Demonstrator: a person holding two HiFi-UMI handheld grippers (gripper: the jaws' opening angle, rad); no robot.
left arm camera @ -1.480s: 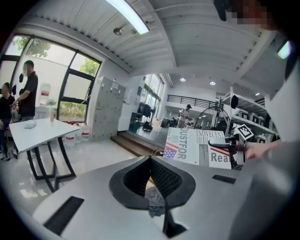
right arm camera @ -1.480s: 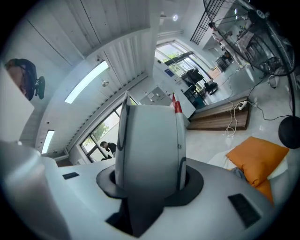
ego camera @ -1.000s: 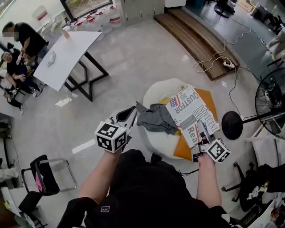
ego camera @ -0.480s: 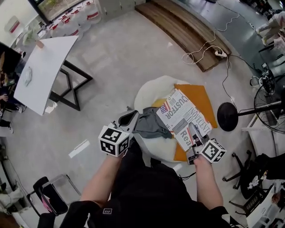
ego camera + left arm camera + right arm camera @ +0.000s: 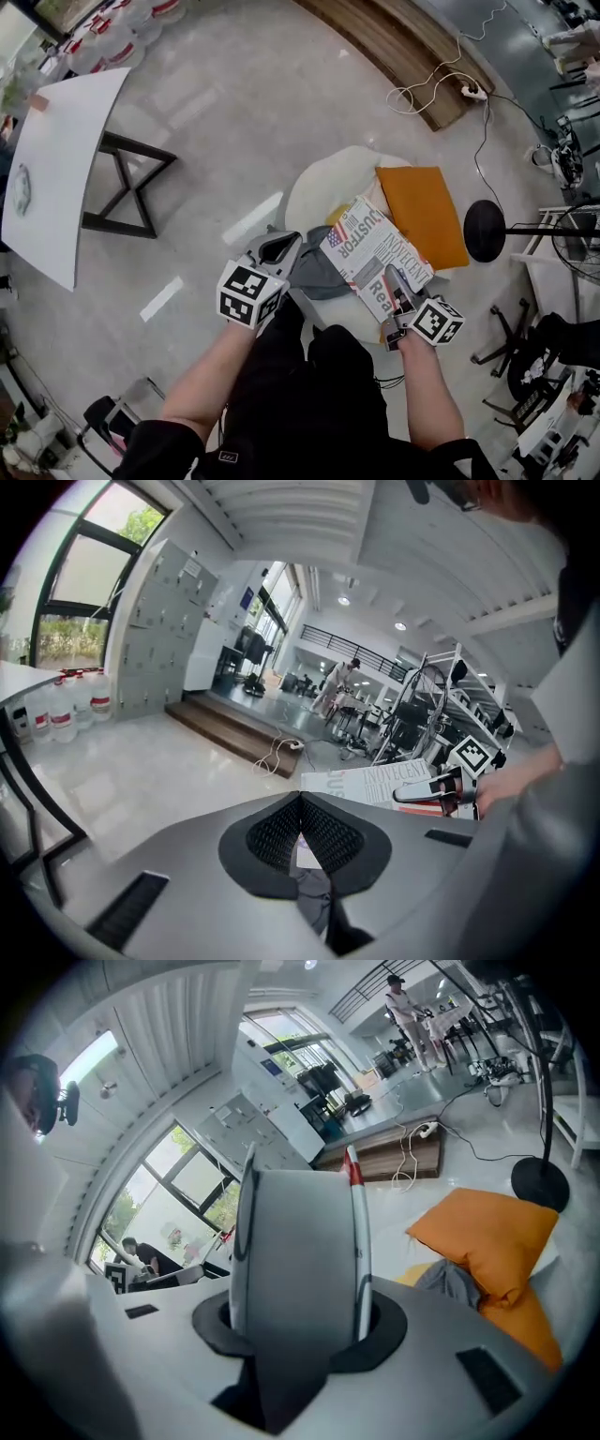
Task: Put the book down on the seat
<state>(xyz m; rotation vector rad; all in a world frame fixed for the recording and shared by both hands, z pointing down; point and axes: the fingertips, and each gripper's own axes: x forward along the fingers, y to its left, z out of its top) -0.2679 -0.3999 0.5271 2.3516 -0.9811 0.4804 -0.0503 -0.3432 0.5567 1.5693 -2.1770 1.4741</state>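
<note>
A book [image 5: 375,255] with a newspaper-print cover hangs tilted just above the round white seat [image 5: 323,187], overlapping its near right part. My right gripper [image 5: 394,283] is shut on the book's near edge. In the right gripper view the book [image 5: 295,1241] stands edge-on between the jaws. My left gripper [image 5: 279,247] is at the seat's left rim beside a grey cloth [image 5: 319,272]; its pads [image 5: 323,832] meet with nothing between them. The left gripper view shows the book [image 5: 370,785] at right.
An orange cushion [image 5: 422,211] lies on the far right of the seat. A black fan base [image 5: 485,230] stands right of it. A white table [image 5: 52,169] is at left. A wooden platform [image 5: 412,47] and cables [image 5: 441,89] are beyond. A chair [image 5: 112,417] is at bottom left.
Both grippers have come down and nearer to the seat, the book with the right one. The orange cushion, partly covered by the book before, now shows almost whole.
</note>
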